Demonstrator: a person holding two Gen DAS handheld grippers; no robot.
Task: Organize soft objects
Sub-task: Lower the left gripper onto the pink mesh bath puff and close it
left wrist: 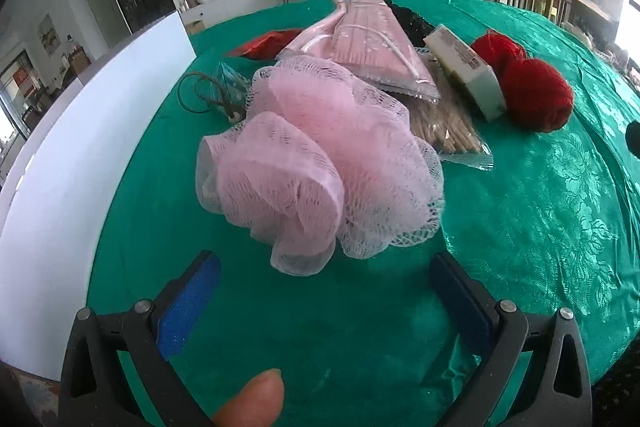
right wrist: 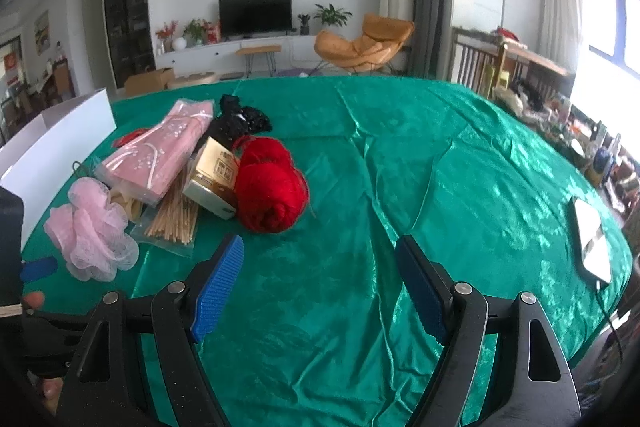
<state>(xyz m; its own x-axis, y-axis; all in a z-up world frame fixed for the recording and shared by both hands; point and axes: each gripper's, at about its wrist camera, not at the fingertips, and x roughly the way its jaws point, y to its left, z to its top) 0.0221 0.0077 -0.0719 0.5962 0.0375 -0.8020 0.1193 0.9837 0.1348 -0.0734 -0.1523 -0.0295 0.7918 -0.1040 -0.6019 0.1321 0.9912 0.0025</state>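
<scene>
A pink mesh bath pouf [left wrist: 320, 167] lies on the green tablecloth [left wrist: 540, 207], just beyond my open, empty left gripper [left wrist: 324, 291]. Behind it are a pink packaged garment [left wrist: 372, 43], a bag of wooden sticks [left wrist: 448, 131], a small box [left wrist: 468, 71] and red yarn balls [left wrist: 536, 95]. In the right wrist view the pouf [right wrist: 94, 235] sits at the left, the yarn [right wrist: 270, 187] ahead and left of my open, empty right gripper [right wrist: 320, 283]. A black lace item [right wrist: 242, 119] lies at the back.
A white box wall [left wrist: 80, 155] stands along the table's left edge; it also shows in the right wrist view [right wrist: 56, 151]. A phone with cable [right wrist: 592, 239] lies at the right edge. A red packet [left wrist: 264, 45] and a small cord-tied pouch [left wrist: 224, 87] lie behind the pouf.
</scene>
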